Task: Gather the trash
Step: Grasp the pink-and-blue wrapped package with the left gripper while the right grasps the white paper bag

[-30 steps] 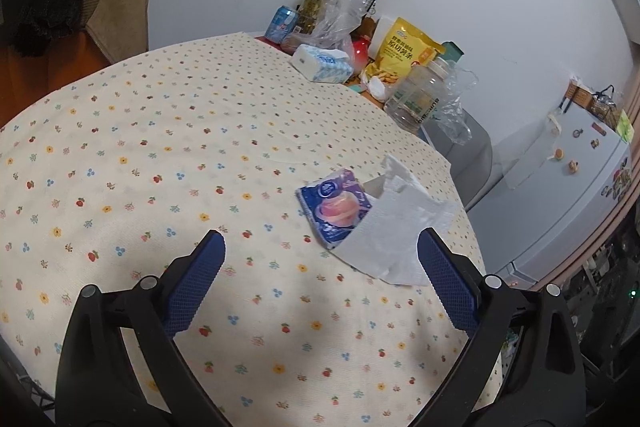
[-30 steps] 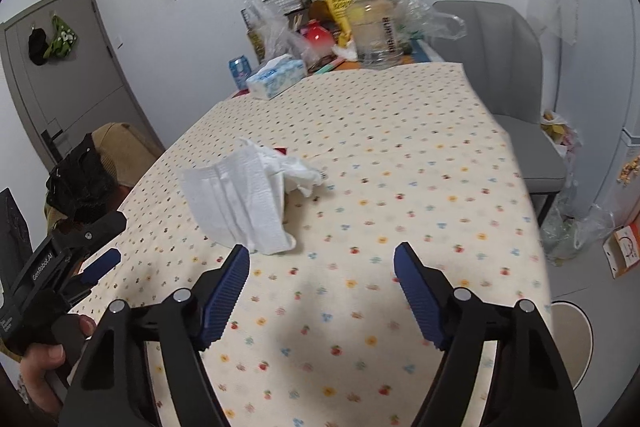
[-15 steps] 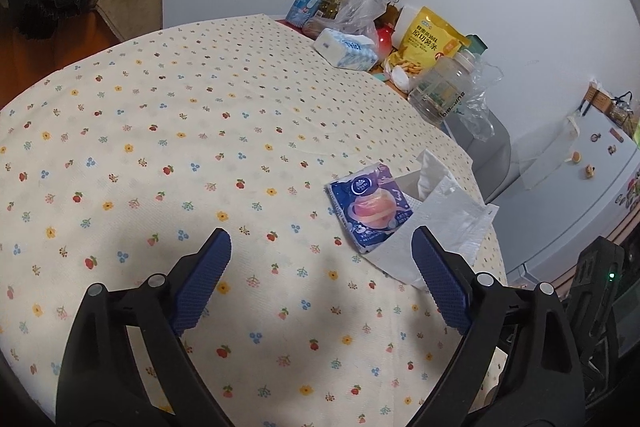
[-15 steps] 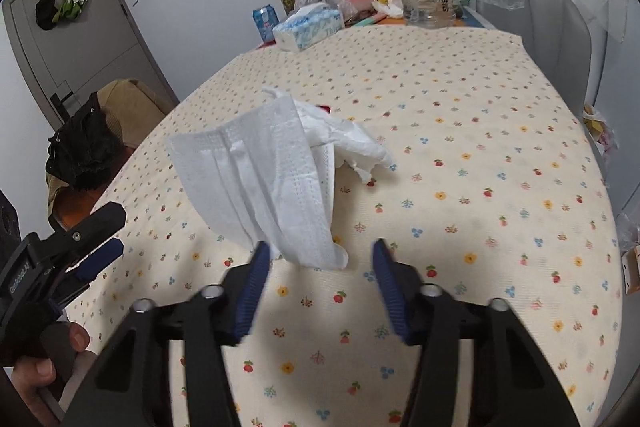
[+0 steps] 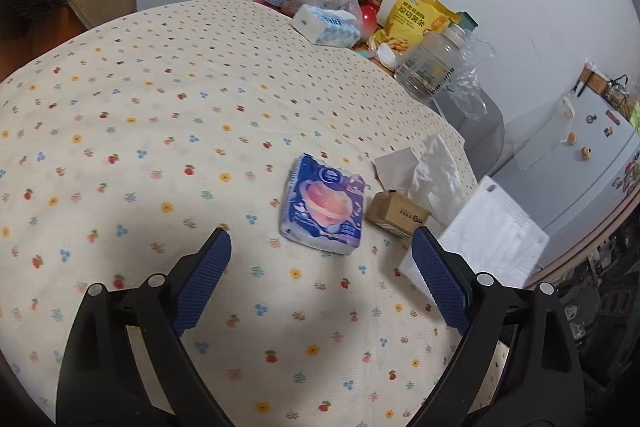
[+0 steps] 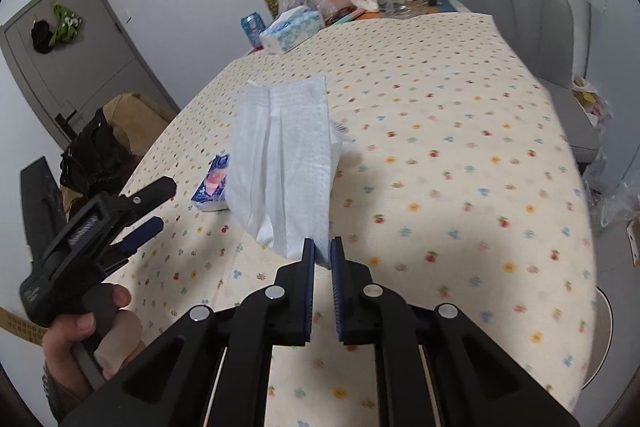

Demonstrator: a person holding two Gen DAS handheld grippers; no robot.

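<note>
Floral tablecloth (image 5: 160, 115); right hand-held gripper (image 6: 322, 259) pinches white mask (image 6: 284, 163), left hand-held gripper (image 5: 320, 279) spread.

Take the blue snack packet (image 5: 323, 205) as your landmark. Ahead of your left gripper (image 5: 320, 273), whose jaws stand wide apart, only bare tablecloth (image 5: 160, 115) lies between the fingertips and the packet. Just right of the packet a small cardboard box (image 5: 396, 213) and crumpled tissue (image 5: 436, 175) crowd that flank. The white face mask (image 6: 288, 163) pinched in your right gripper (image 6: 321, 255) hangs near that side too. Left of the packet the cloth lies open. Well beyond it, a tissue pack (image 5: 326, 25), clear jar (image 5: 430, 65) and yellow bag (image 5: 416, 19) block the far edge.
</note>
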